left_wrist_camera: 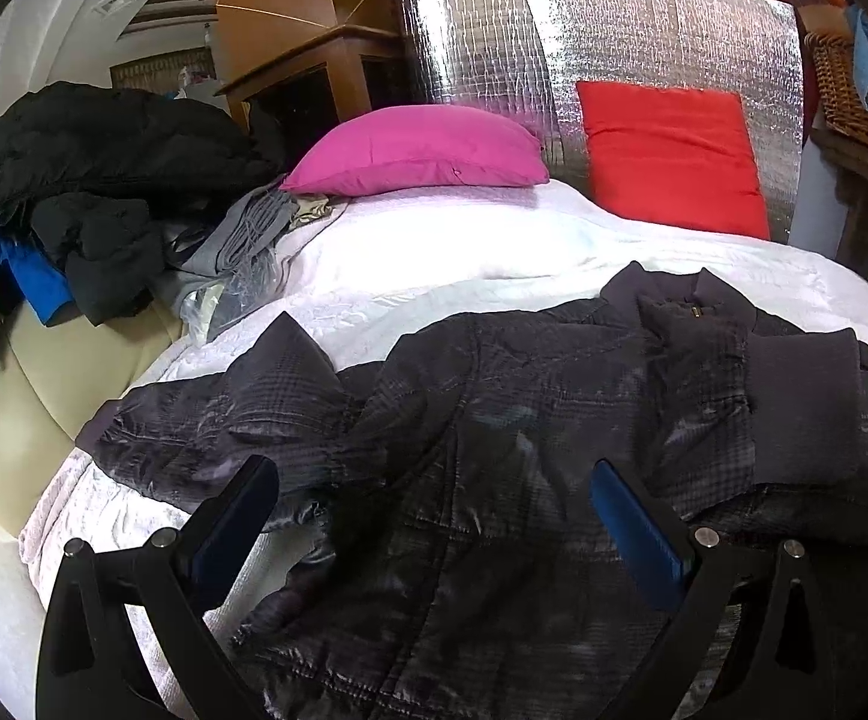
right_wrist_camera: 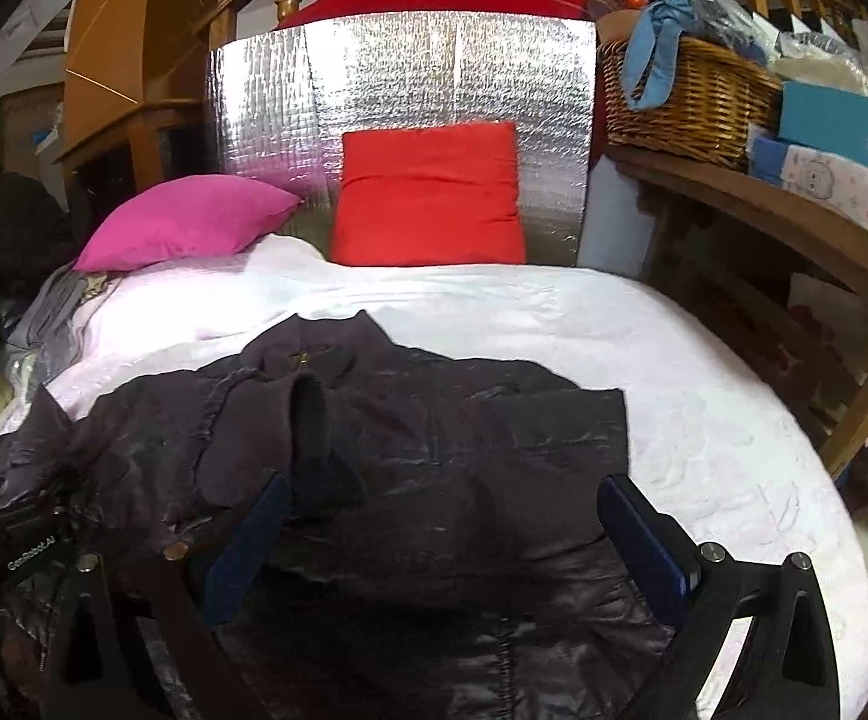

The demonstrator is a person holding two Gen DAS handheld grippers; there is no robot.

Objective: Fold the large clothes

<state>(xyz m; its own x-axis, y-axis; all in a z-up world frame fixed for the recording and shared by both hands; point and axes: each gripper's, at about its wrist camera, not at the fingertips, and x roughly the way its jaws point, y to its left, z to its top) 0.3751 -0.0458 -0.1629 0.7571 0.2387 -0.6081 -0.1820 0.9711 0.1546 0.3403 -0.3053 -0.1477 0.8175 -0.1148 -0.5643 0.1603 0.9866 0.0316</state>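
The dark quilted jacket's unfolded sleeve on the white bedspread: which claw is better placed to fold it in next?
Left, probably. The left claw hangs open beside the outstretched sleeve of the dark quilted jacket. The right claw, also open, hovers over the side whose ribbed cuff already lies folded in.

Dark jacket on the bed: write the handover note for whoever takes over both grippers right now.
Left gripper: open, empty, over the jacket's lower left.
Right gripper: open, empty, over the jacket's middle.
Dark jacket: spread on the white bedcover, collar toward the pillows. One sleeve with its ribbed cuff is already laid across the chest; the other sleeve is still out to the side.
Left to do: fold that sleeve in, then fold the body. More clothes are heaped beside the bed.
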